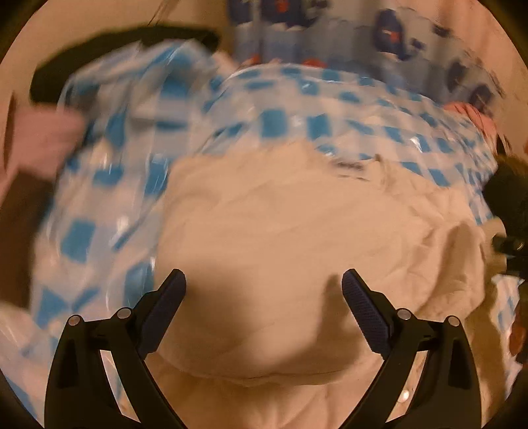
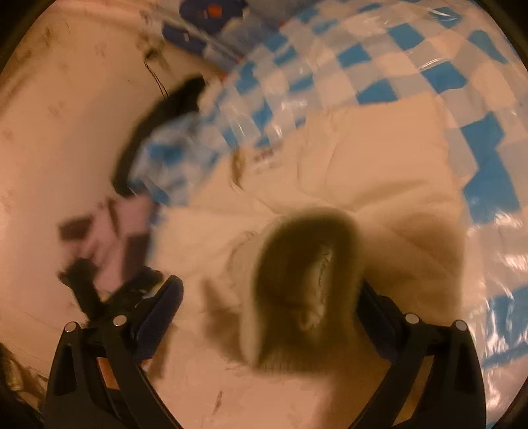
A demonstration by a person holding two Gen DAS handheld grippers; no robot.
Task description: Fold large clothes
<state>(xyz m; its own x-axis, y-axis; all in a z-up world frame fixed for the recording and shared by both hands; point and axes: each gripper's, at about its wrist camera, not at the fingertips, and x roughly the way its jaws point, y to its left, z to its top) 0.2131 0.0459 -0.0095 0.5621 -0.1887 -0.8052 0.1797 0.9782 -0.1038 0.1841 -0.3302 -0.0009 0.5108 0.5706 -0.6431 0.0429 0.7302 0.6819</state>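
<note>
A cream padded coat (image 1: 280, 231) lies spread on a blue-and-white checked cover (image 1: 297, 109). My left gripper (image 1: 264, 275) hovers just above the coat's smooth middle, open, with nothing between its fingers. In the right wrist view the coat (image 2: 379, 158) shows its brown fur-trimmed hood (image 2: 307, 280), bunched and raised. My right gripper (image 2: 269, 283) straddles that hood. The fur covers the right fingertip, while a clear gap separates the left finger (image 2: 165, 307) from the hood, so the gripper is open. Both views are blurred.
A black garment (image 1: 99, 56) and a pink cloth (image 1: 39, 138) lie at the cover's left edge. A blue cloth with dark and red prints (image 1: 330, 29) lies beyond the coat. The checked cover (image 2: 429, 66) is glossy and wrinkled. Pale bedding (image 2: 66, 115) lies to the left.
</note>
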